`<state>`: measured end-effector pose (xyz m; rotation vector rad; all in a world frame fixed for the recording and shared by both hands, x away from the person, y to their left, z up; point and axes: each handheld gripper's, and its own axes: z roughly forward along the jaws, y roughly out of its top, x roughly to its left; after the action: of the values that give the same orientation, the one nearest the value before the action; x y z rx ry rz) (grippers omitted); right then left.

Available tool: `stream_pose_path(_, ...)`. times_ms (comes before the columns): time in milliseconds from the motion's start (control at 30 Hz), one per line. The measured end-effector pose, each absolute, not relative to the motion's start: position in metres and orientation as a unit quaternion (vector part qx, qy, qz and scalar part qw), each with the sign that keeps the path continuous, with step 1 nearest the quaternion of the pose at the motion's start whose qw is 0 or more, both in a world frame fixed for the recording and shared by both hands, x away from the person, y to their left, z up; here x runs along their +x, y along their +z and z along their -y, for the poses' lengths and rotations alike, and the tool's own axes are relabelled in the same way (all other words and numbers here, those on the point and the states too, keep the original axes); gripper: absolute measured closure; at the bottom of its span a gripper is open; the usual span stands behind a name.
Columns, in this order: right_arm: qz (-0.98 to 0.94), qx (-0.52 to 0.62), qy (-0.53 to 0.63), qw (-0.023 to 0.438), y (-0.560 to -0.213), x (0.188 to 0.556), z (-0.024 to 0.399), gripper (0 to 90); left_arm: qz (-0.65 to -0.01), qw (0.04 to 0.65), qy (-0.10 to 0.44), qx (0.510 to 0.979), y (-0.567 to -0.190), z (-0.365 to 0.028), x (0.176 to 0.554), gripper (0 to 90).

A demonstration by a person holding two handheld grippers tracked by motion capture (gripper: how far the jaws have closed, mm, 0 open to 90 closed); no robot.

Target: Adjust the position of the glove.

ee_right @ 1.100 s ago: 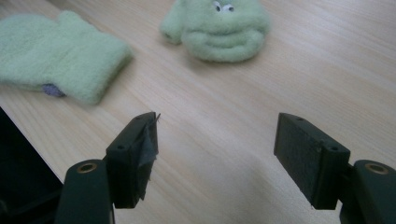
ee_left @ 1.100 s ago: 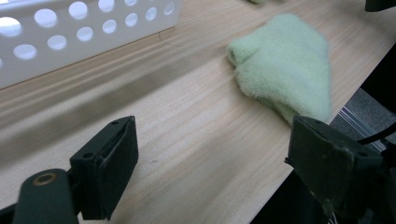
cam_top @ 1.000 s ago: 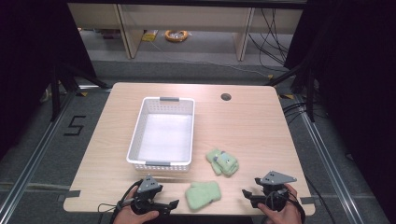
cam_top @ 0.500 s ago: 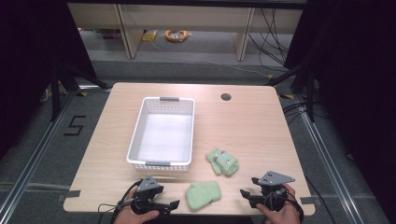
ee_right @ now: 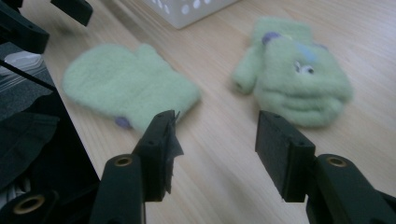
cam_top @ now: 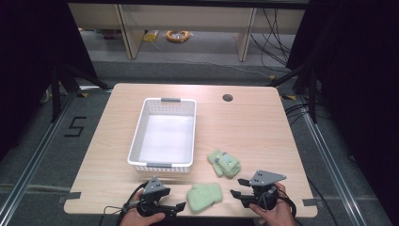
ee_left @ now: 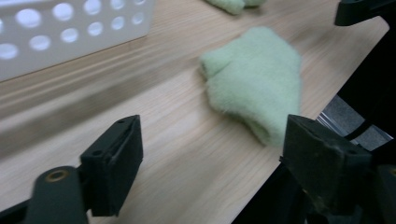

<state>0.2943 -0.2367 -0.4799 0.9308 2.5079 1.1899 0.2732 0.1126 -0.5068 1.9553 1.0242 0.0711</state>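
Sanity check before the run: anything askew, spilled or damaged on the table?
Nothing damaged or spilled. One pale green fleece mitten lies by the near table edge, the other apart, folded over. The white perforated plastic basket stands square.

light: bright, even on pale wooden table [cam_top: 263, 127] | surroundings: dark | shadows: soft | blur: white perforated plastic basket [ee_left: 56, 32] smeared (left gripper view) | glare: none

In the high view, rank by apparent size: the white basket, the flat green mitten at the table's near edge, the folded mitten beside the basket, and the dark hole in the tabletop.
1. White basket
2. Flat green mitten
3. Folded mitten, only slightly smaller than the flat one, so that order is unsure
4. Dark hole
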Motion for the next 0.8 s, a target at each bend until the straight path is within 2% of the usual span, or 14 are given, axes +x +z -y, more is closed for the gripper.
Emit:
stream_pose_path(167, -0.864, 0.286, 0.403, 0.099, -0.479, 0.303, 0.22, 55.7, -0.407, 0.458, 0.012, 0.79, -0.503, -0.101, 0.274, 29.3)
stream_pose_path(467, -0.879, 0.264, 0.387, 0.094, -0.478, 0.319, 0.194, 60.6, -0.395, 0.452, 0.025, 0.799, -0.502, -0.082, 0.284, 38.7)
stream_pose_path(800, -0.895, 0.253, 0.359, 0.073, -0.491, 0.334, 0.176, 65.3, -0.394, 0.431, 0.016, 0.812, -0.511, -0.077, 0.292, 49.7)
